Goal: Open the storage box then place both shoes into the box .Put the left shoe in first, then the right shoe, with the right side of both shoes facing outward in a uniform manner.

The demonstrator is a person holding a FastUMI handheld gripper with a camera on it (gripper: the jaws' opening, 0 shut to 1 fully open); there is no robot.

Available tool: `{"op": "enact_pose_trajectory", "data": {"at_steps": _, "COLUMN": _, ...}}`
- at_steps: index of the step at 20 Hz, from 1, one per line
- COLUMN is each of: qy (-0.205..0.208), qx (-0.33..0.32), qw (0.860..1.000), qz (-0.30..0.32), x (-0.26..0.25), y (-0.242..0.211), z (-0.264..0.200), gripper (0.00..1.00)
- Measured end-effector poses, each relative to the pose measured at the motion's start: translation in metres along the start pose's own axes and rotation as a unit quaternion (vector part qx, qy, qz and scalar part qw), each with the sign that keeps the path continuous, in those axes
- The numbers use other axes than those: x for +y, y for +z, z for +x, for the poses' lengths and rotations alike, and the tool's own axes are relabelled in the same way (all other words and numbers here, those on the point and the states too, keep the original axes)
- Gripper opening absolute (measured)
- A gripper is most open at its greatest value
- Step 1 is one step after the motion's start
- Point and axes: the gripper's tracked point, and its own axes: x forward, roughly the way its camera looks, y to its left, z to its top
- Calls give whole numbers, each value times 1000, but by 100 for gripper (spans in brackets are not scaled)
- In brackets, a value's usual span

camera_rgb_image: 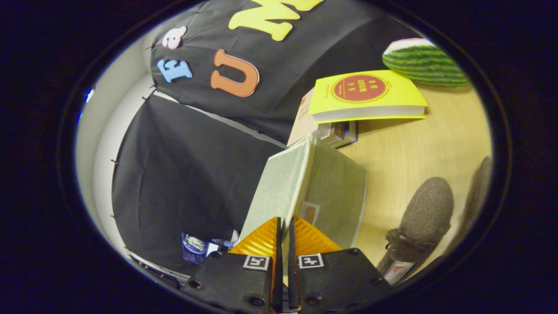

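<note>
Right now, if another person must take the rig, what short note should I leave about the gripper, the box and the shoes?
Gripper: fingers nearly closed, pinching the edge of the green lid, which is lifted and tilted up.
Storage box: green fabric, on the wooden table, just ahead of the fingers, being opened.
Shoes: one grey shoe lies on the table beside the box; the second grey shoe beyond it.
Done: lid gripped and raised.
Left: finish opening, then left shoe in, then right shoe, right sides outward.
</note>
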Motion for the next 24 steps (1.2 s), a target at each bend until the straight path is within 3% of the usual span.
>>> {"op": "enact_pose_trajectory", "data": {"at_steps": 14, "qy": -33, "qx": -34, "qw": 998, "qz": -37, "x": 104, "y": 12, "z": 9, "gripper": 6}}
{"op": "enact_pose_trajectory", "data": {"at_steps": 24, "qy": -27, "qx": -72, "qw": 997, "qz": -20, "x": 194, "y": 7, "z": 65, "gripper": 6}}
